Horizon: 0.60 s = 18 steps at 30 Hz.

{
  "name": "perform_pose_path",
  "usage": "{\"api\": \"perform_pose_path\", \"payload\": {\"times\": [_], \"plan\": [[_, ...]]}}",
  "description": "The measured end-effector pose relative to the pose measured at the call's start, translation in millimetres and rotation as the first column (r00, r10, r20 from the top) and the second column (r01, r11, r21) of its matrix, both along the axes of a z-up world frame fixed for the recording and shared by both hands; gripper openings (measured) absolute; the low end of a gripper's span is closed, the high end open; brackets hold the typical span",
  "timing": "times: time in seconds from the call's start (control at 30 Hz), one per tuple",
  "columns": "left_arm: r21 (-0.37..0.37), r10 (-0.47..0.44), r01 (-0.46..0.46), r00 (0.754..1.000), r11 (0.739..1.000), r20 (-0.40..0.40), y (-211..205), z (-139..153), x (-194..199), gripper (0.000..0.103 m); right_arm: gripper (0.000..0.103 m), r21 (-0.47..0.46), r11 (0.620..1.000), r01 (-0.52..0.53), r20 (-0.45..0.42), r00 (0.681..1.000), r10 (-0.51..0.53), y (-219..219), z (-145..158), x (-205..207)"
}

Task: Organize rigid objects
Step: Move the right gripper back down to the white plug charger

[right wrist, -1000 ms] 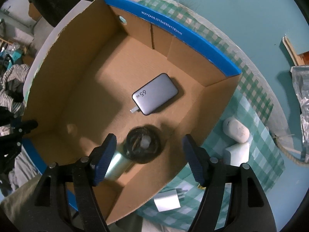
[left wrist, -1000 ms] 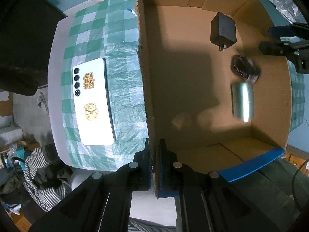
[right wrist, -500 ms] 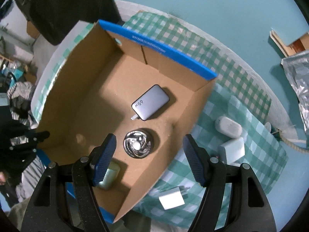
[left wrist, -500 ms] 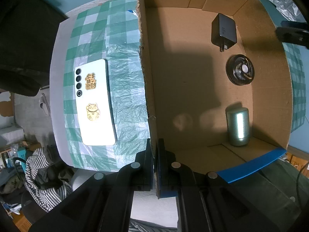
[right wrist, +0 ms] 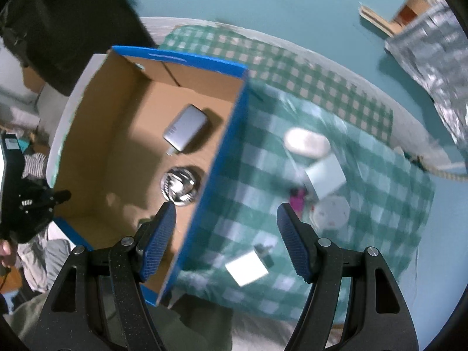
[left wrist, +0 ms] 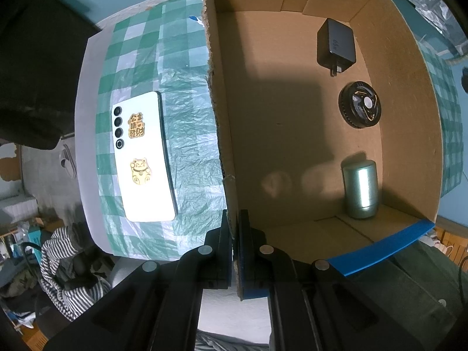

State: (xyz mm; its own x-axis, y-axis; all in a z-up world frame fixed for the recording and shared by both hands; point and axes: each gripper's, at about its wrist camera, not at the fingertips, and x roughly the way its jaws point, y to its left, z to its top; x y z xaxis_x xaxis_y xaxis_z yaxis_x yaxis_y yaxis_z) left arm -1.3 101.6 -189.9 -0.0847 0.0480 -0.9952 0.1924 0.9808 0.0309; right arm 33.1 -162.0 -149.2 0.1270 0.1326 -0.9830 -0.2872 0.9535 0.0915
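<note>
One cardboard box (left wrist: 292, 146), three items inside, one phone (left wrist: 143, 158) outside

The light was dim and bluish. A broad dark shadow crossed the cardboard box (left wrist: 292, 122) floor ahead of the left tongs, sharp there (fisheye curving darkened every edge). Beyond the right tongs, the checked cloth (right wrist: 365, 175) and its small items smeared with motion blur, details unreadable
</note>
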Motion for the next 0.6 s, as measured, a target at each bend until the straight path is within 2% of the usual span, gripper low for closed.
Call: {"api": "perform_pose_path", "payload": {"times": [0.37,0.6], "plan": [[-0.004,-0.009,0.009,1.000,1.000,-0.002,1,-1,1,0.003,0.072,0.008,0.984,0.180,-0.087,0.980,-0.179,-51,-33,-28],[-0.006,-0.012,0.012,1.000,1.000,-0.004,1,-1,2,0.003,0.072,0.005,0.952,0.307,-0.172,0.938,-0.302,-70,-76,-42]]}}
